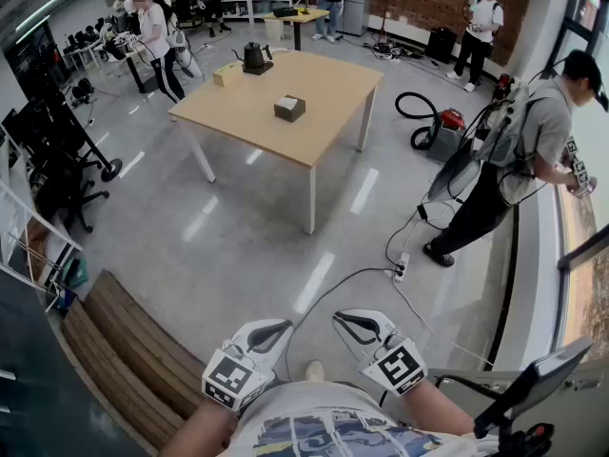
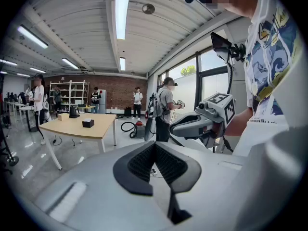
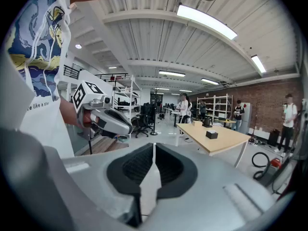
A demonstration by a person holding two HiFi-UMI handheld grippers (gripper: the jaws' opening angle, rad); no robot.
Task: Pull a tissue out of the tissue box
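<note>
Both claws hang close in front of the person's body, well apart from the work. The left claw [image 2: 155, 145] is pinched together with its ribbed black pads meeting at the tips and nothing between them. The right claw [image 3: 153, 148] is closed the same way and is equally empty. The dark square tissue box [image 1: 289, 109] sits far off at about twelve o'clock, near the middle of the pale wooden desk [image 1: 238, 112]. A black kettle [image 1: 254, 57] stands well beyond it at the desk's eleven o'clock corner. Whether a tissue pokes out of the box is too small to tell from here. The task looks not yet started, so the first risks lie in the approach. A white cable [image 1: 343, 279] snakes over the grey floor [image 1: 247, 246] from about twelve to one o'clock of the claws, straight across the path, and could catch a foot. The red vacuum cleaner [image 1: 449, 119] and its hose lie at two o'clock, beside the desk's far side. At the box, a claw that arrives closed would only nudge it. The box looks small and light, so a pull with no second claw holding it would likely lift or drag it. A pinch too near the tissue's edge could tear it.
</note>
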